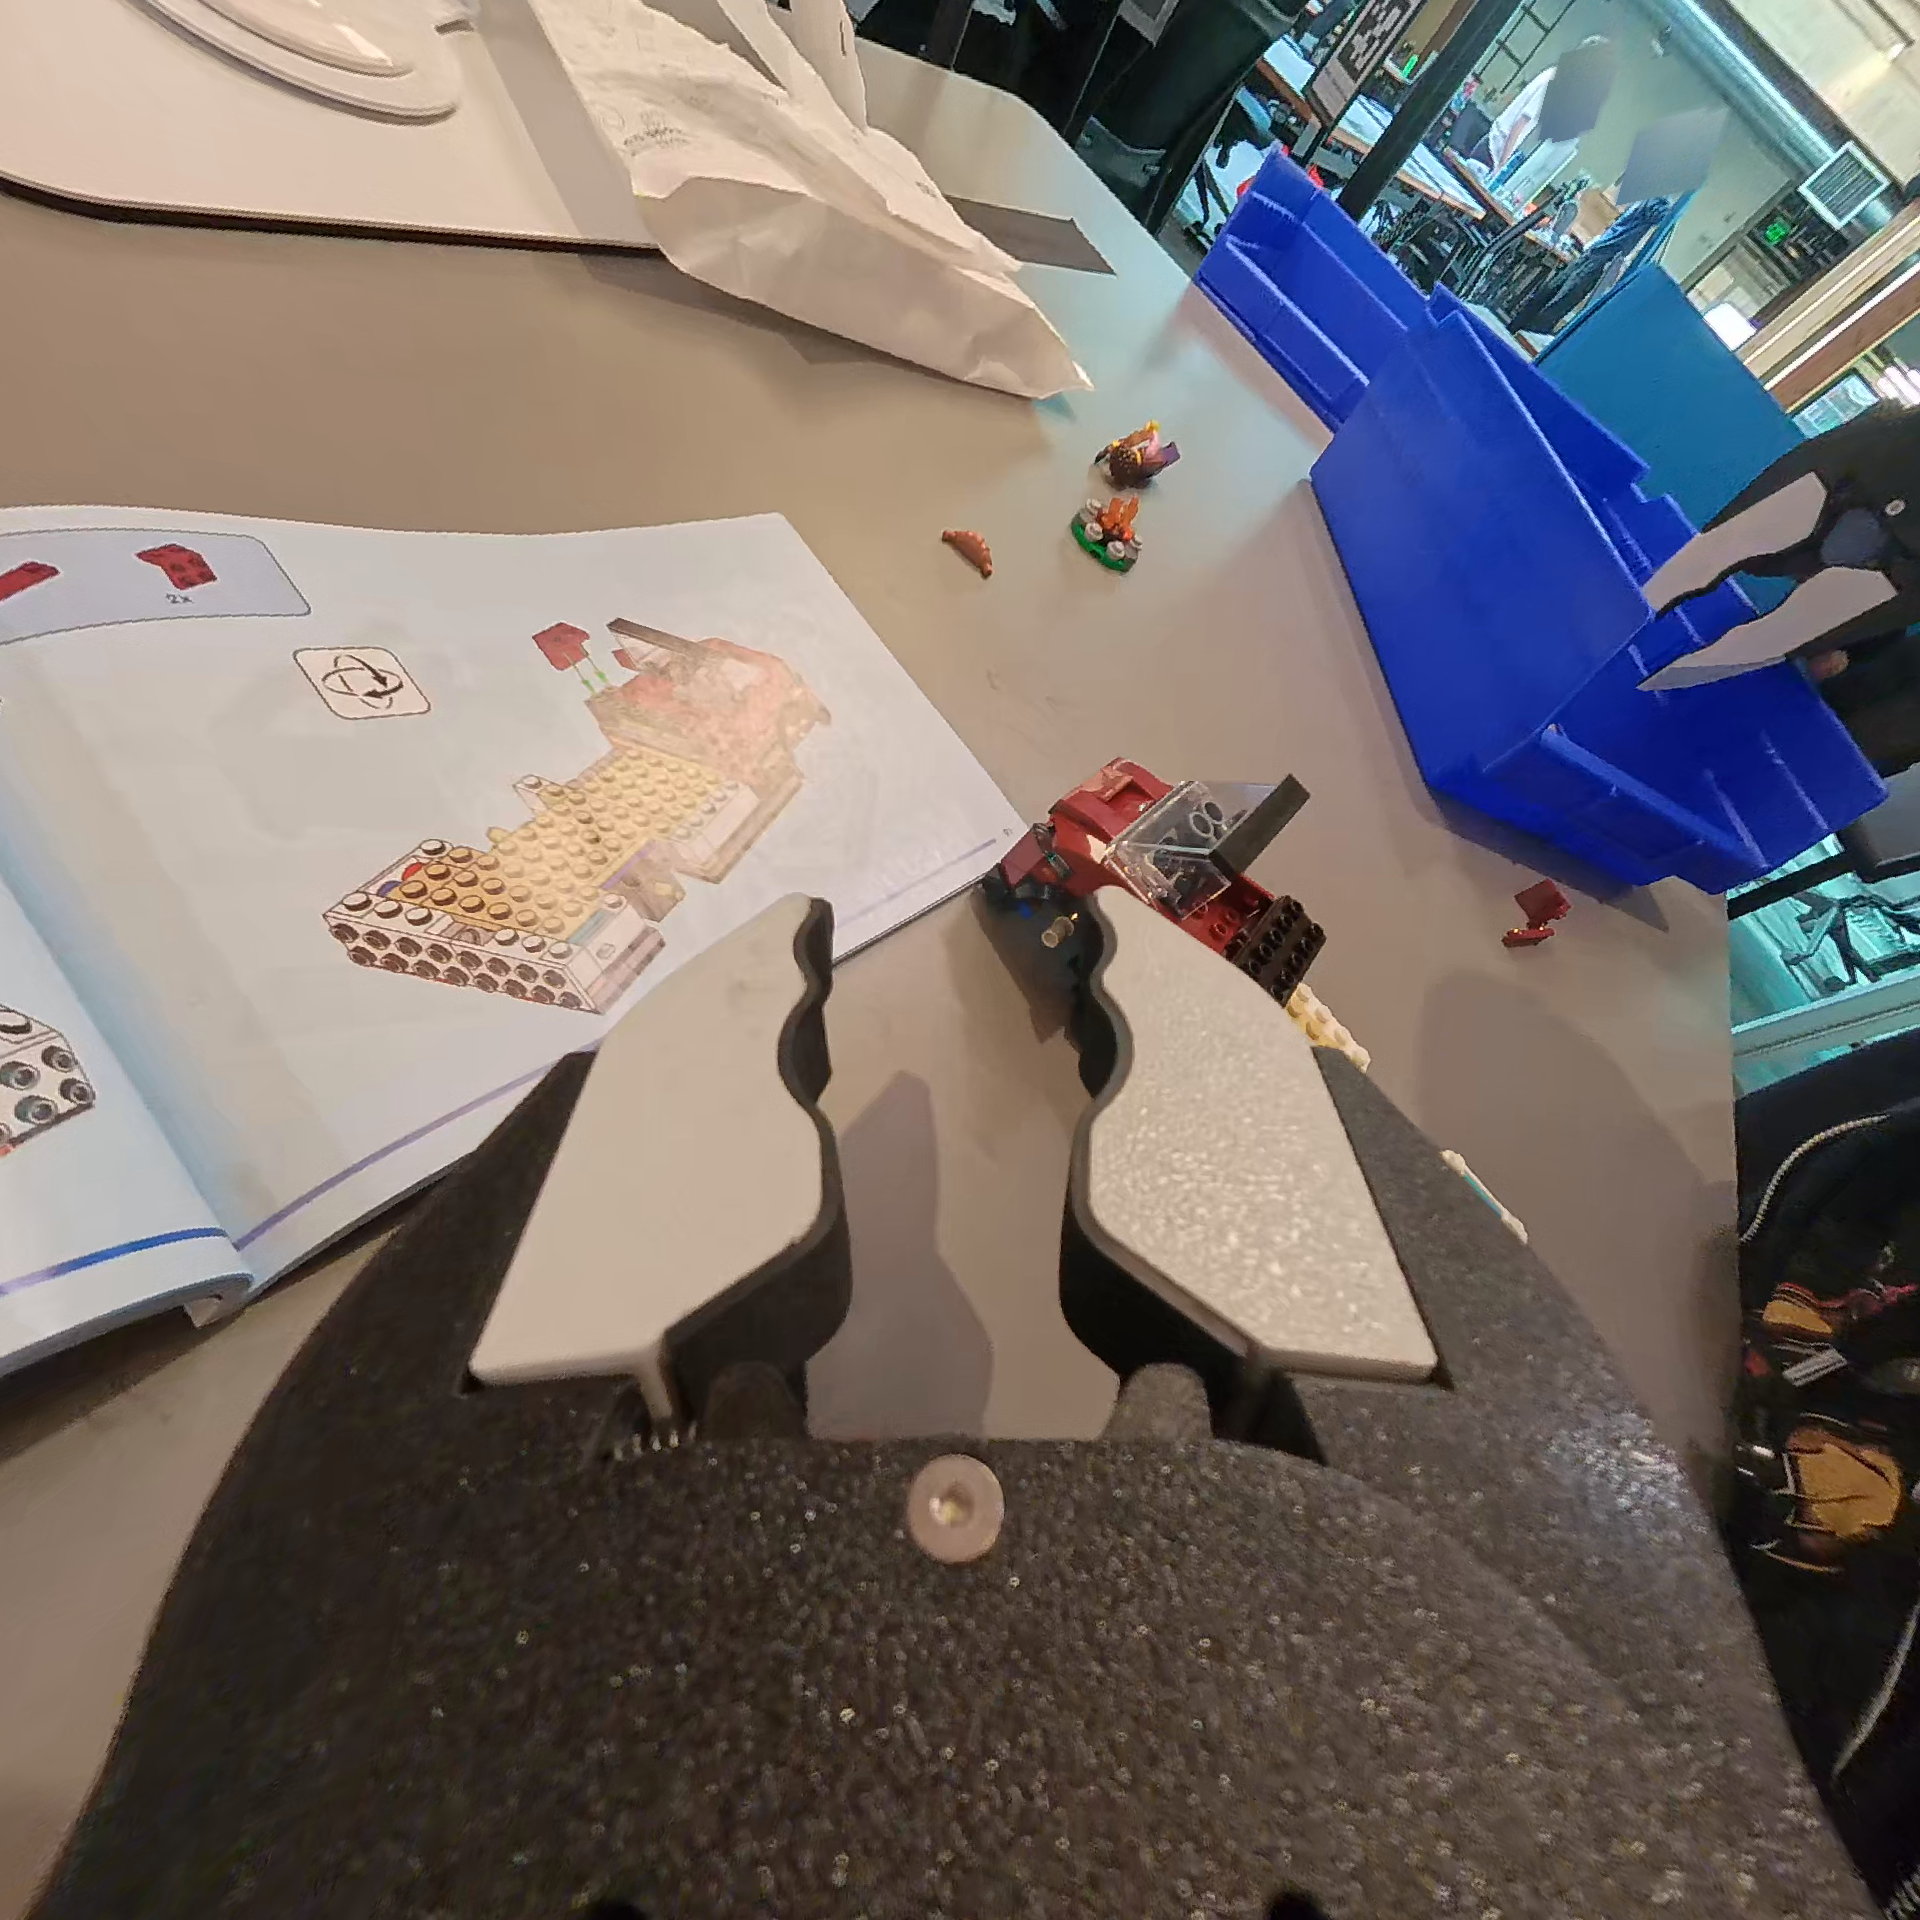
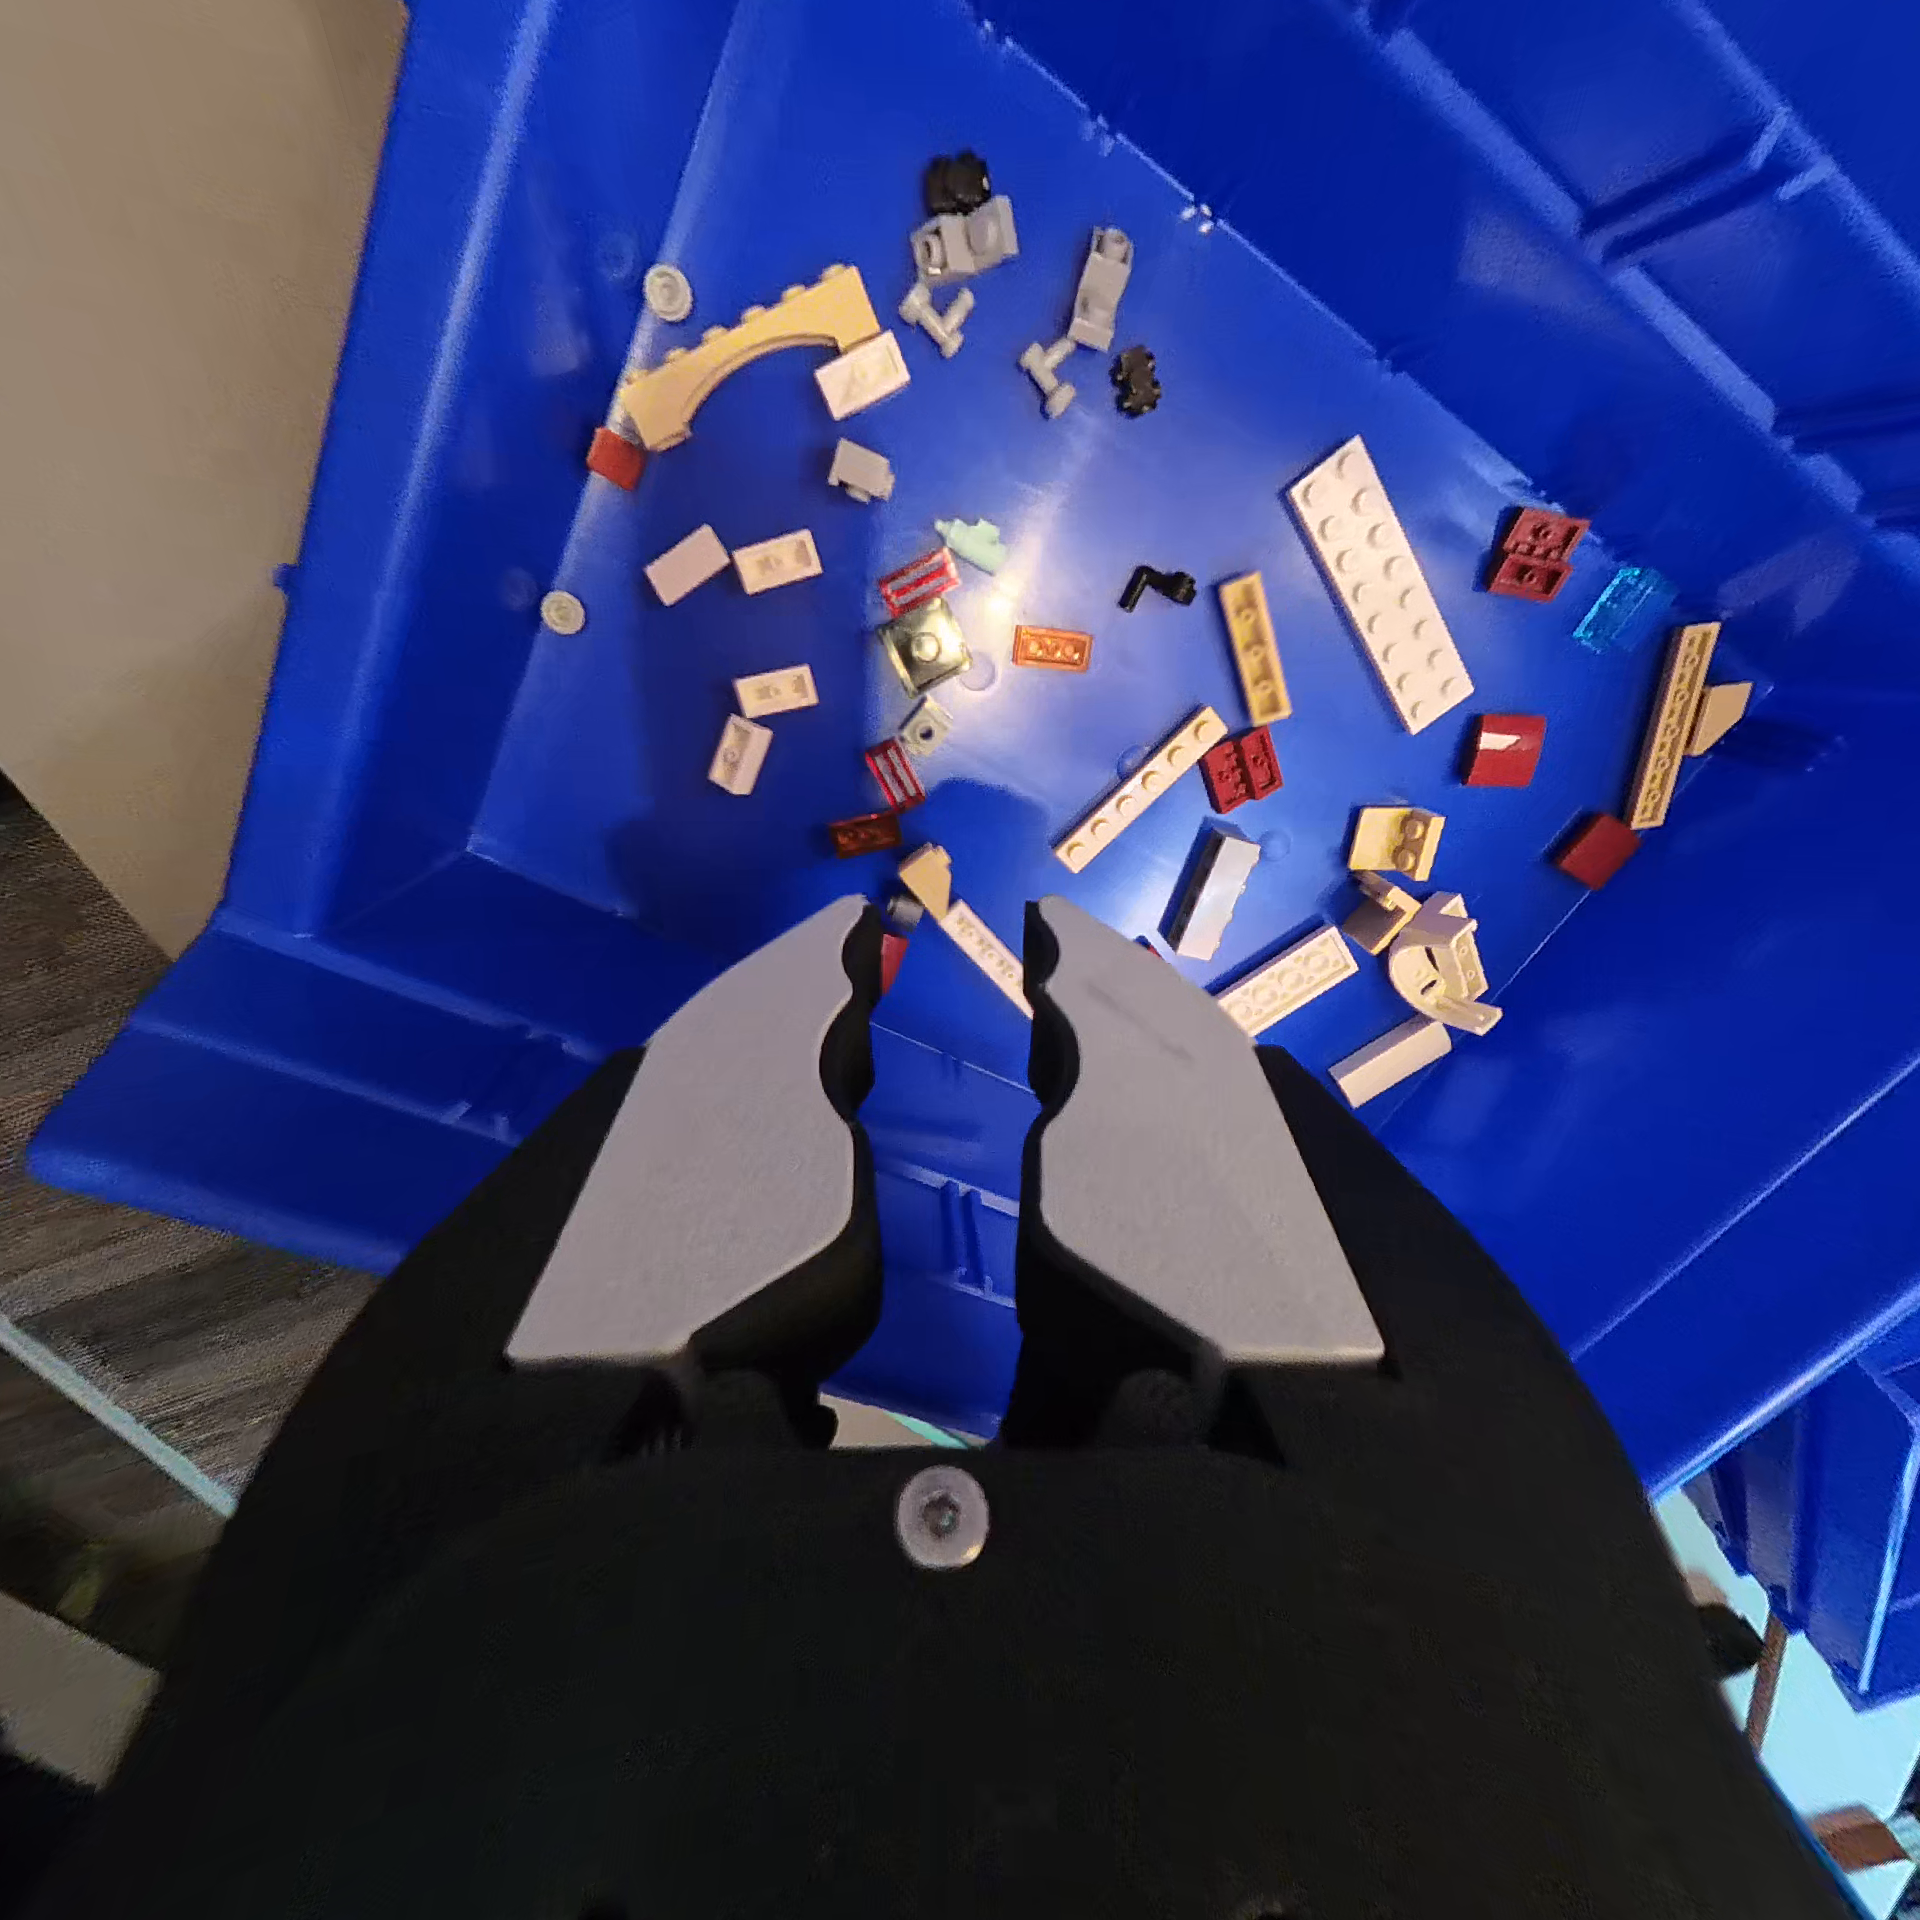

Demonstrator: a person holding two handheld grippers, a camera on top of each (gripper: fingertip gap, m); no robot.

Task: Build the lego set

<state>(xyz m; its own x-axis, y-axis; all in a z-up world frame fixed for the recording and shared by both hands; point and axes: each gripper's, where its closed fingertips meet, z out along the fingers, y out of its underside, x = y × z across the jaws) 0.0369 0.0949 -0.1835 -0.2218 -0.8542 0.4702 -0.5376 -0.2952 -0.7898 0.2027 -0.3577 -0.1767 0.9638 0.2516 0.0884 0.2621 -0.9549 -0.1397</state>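
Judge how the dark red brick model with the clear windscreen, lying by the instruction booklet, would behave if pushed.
The dark red brick model looks rigid yet apt to shed pieces: its clear windscreen juts up. It probably slides on the smooth grey table rather than rolling, and seems light.

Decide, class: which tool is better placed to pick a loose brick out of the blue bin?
The right tool, probably. It hangs open over the blue bin and its loose bricks, while the left tool sits open by the red model on the table.
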